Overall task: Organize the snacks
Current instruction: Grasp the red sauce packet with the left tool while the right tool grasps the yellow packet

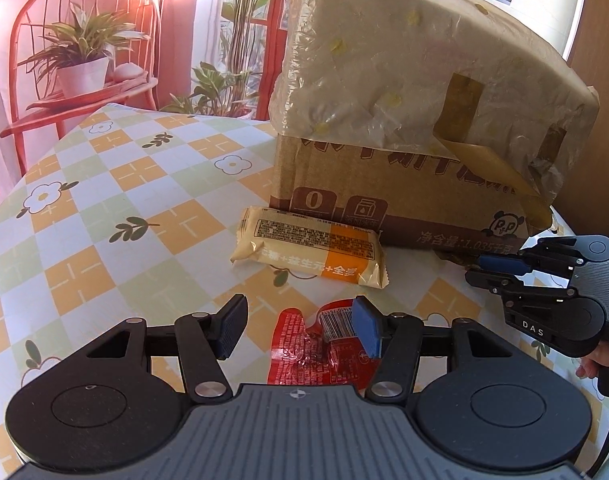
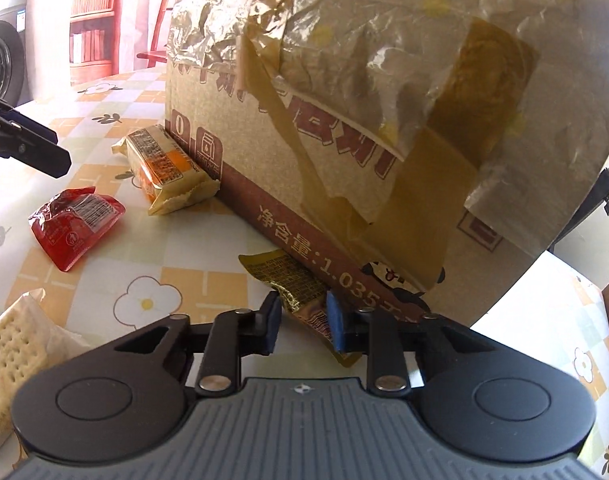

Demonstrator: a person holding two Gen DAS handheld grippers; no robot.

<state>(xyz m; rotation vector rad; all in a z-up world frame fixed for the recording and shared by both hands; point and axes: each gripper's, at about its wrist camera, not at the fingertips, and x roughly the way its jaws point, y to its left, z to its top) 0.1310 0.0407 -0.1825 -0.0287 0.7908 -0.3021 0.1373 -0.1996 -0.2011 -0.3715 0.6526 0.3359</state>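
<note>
You're working over a table (image 1: pixel 104 208) covered in a checked cloth of orange, green and white squares with flowers. A taped cardboard box (image 1: pixel 404 184) stands on it at upper right of the left view. Against the box's lower left lies a cream-and-orange snack bar (image 1: pixel 308 246); below it a red packet (image 1: pixel 304 356). Low left in the right view sits a cracker pack (image 2: pixel 12 356)

The cardboard box (image 2: pixel 264 152) reads "净含量:1.035" and a boxed "0"; the right tool (image 1: pixel 482 268) body reads "DAS".
</note>
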